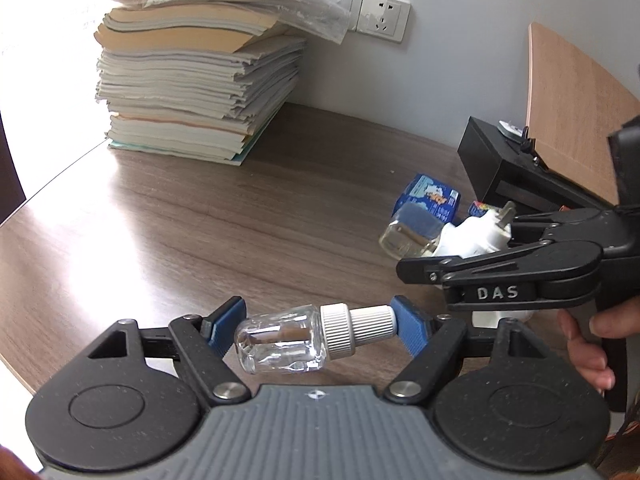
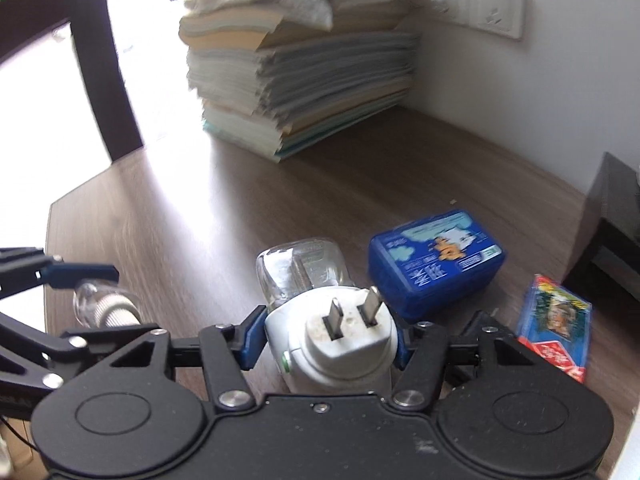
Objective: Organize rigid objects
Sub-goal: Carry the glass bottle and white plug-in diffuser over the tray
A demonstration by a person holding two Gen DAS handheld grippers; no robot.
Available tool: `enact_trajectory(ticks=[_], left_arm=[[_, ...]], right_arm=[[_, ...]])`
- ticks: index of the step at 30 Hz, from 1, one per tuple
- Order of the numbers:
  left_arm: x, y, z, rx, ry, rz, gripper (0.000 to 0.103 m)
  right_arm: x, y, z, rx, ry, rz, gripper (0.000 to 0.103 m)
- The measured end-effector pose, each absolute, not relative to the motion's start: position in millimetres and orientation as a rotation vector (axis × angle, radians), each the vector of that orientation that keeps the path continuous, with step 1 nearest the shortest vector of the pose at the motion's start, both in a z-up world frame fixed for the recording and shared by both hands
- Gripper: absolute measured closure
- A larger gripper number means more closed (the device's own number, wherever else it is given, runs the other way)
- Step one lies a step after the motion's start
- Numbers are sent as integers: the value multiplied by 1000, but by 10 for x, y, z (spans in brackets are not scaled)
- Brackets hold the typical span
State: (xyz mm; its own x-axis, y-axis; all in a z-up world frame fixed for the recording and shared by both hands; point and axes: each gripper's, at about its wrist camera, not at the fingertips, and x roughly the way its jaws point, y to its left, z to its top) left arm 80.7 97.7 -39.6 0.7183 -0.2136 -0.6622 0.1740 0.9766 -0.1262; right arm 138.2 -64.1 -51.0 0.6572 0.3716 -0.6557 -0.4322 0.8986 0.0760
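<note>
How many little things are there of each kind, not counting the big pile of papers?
Glass bottles: 2, a loose one in the left gripper, and one screwed into the plug.
White plug: 1, in the right gripper.
Blue box: 1.
Card pack: 1.
Total: 5

The left wrist view sits low behind its own fingers, looking across the wooden table (image 1: 208,216) toward the back wall and the paper stack (image 1: 196,68) near the far left corner, with the right gripper (image 1: 416,270) close on its right side. The right wrist view looks the same way from close above the table, slightly blurred. Both share the stack, the wall sockets (image 2: 494,8) and the blue box (image 2: 436,264).
</note>
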Motion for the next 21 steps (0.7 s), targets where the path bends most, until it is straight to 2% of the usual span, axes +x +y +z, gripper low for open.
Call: enact_trajectory(ticks=[9, 21], left_arm=[[818, 745, -186, -25, 684, -296, 22], [685, 198, -74, 50, 661, -496, 22]], right_arm=[[958, -888, -142, -29, 667, 250, 32], [124, -1413, -39, 94, 654, -95, 32]])
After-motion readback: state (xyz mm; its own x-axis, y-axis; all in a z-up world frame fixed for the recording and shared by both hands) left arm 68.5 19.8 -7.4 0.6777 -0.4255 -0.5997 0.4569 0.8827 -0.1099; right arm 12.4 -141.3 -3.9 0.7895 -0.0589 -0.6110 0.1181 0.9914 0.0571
